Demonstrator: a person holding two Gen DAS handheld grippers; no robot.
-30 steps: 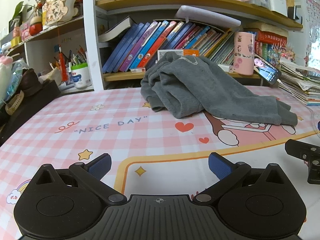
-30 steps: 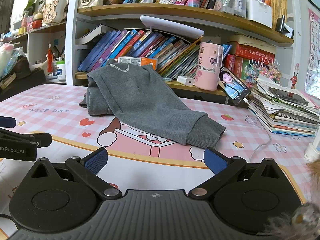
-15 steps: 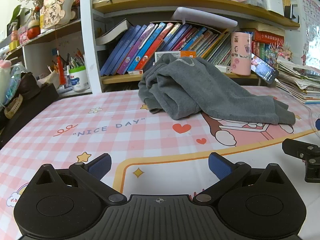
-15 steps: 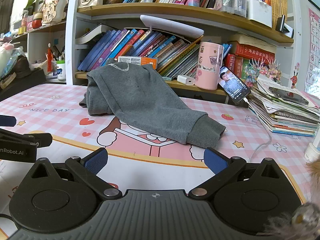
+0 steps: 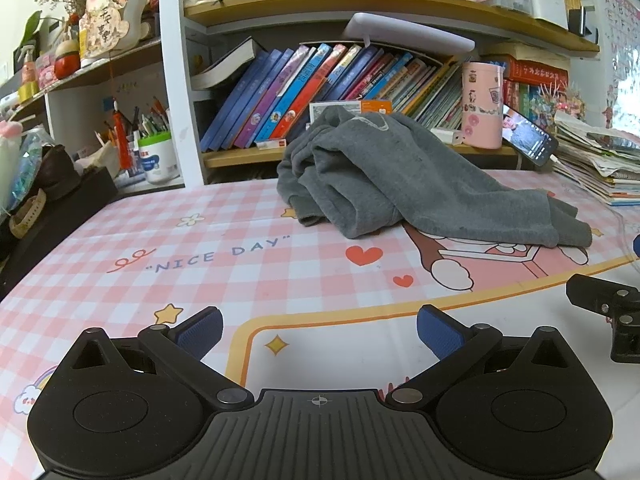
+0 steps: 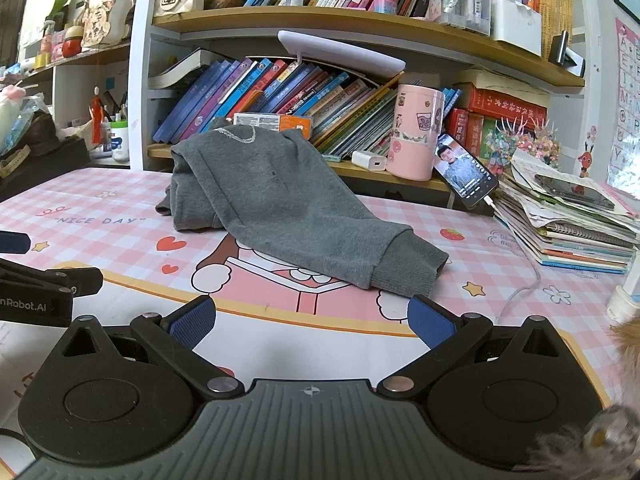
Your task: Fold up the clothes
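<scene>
Left gripper (image 5: pixel 318 330): hovering low over the pink checked table mat (image 5: pixel 168 240), blue pads spread wide, gripping nothing. Right gripper (image 6: pixel 310 320): likewise spread and empty, its tip nearing a ribbed cuff.

Grey sweatshirt (image 5: pixel 384 176): lying bunched at the table's far middle, slumping against the bookshelf, one sleeve trailing rightward.

Step in hand, as judged: reaching in; each gripper is best taking one layer at an edge, then spreading the cloth flat.

Obstacles crowding behind and right: leaning books (image 6: pixel 256 92), pink cup (image 6: pixel 416 132), propped phone (image 6: pixel 464 176), white cable (image 6: pixel 520 284), paper stack (image 6: pixel 576 224).
</scene>
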